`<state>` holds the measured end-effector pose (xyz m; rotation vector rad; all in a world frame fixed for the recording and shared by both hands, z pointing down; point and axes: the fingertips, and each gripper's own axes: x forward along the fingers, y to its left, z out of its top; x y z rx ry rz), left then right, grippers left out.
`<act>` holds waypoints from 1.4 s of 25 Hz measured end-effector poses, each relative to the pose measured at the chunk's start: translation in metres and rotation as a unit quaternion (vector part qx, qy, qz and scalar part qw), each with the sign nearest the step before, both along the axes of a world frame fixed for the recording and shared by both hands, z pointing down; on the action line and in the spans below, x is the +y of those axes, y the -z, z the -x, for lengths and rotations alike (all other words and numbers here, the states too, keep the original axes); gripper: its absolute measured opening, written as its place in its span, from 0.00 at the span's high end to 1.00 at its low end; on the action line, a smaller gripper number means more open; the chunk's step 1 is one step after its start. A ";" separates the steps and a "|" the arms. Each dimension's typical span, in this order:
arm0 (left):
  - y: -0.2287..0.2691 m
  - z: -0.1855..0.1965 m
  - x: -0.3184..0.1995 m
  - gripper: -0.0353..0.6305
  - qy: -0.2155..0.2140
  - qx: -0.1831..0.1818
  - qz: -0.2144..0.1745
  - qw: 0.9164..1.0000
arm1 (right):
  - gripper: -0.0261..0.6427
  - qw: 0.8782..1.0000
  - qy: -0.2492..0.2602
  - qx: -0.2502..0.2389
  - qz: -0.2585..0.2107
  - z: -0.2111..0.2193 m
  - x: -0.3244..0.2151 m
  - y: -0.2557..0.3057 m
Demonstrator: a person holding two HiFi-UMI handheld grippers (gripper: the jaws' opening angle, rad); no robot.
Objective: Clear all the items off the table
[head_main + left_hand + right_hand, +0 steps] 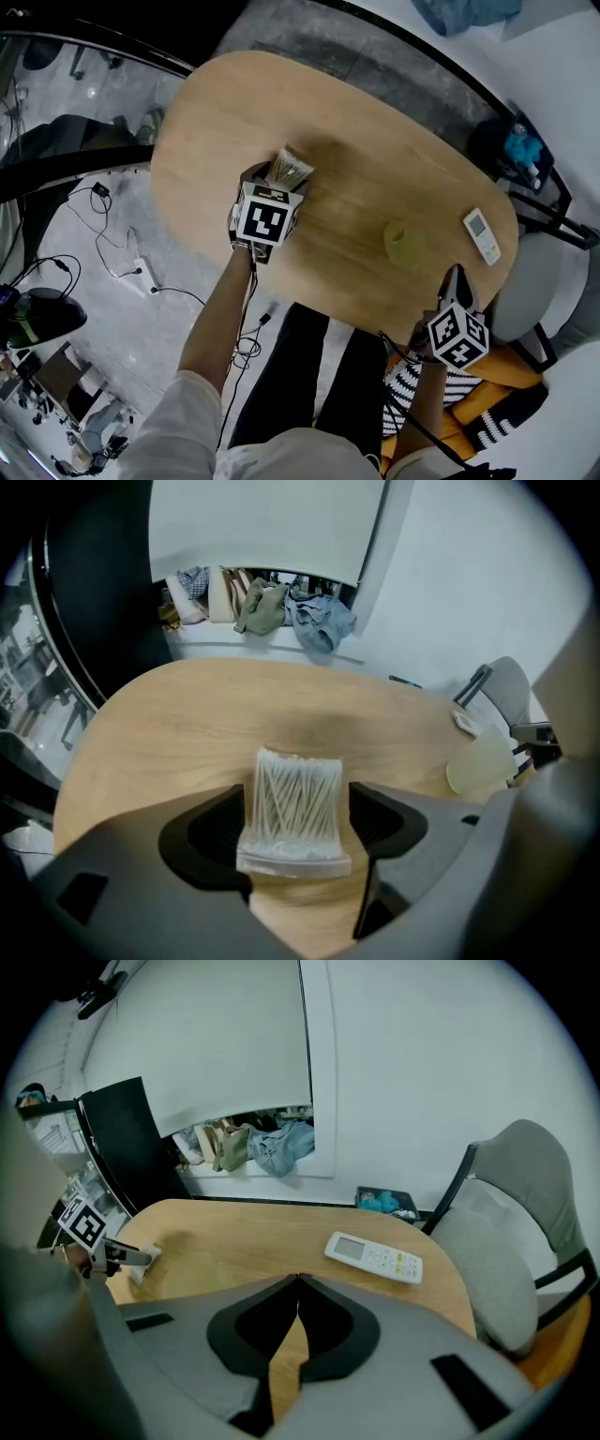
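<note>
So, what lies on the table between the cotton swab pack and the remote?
A pale yellow-green cup, nearer the remote than the cotton swab pack. The head view shows it, with bare tabletop on either side.

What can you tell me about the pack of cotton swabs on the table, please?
The pack of cotton swabs is a clear plastic packet filled with white-tipped sticks laid side by side, with a flat sealed strip at its near end. It rests on the wooden table. The left tool straddles it, its jaws standing apart on either side and not visibly pressing on it.
</note>
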<state>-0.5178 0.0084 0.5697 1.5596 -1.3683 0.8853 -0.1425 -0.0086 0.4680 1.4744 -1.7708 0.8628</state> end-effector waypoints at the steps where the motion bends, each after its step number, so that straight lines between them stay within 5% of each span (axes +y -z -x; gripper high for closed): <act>1: -0.001 0.000 -0.001 0.43 -0.002 -0.001 0.002 1.000 | 0.92 1.000 0.000 0.000 0.000 -0.001 -0.001 -0.001; 8: -0.013 0.001 -0.001 0.43 -0.004 -0.025 0.018 1.000 | 0.92 1.000 -0.006 -0.009 0.005 -0.007 0.000 -0.007; 17: -0.016 0.001 0.005 0.59 0.000 -0.038 0.044 0.998 | 0.92 1.000 -0.007 -0.016 0.005 -0.014 0.007 -0.012; 35: 0.042 -0.037 0.003 0.64 0.033 -0.046 -0.004 0.998 | 0.92 0.999 -0.030 -0.029 -0.011 -0.059 0.010 0.000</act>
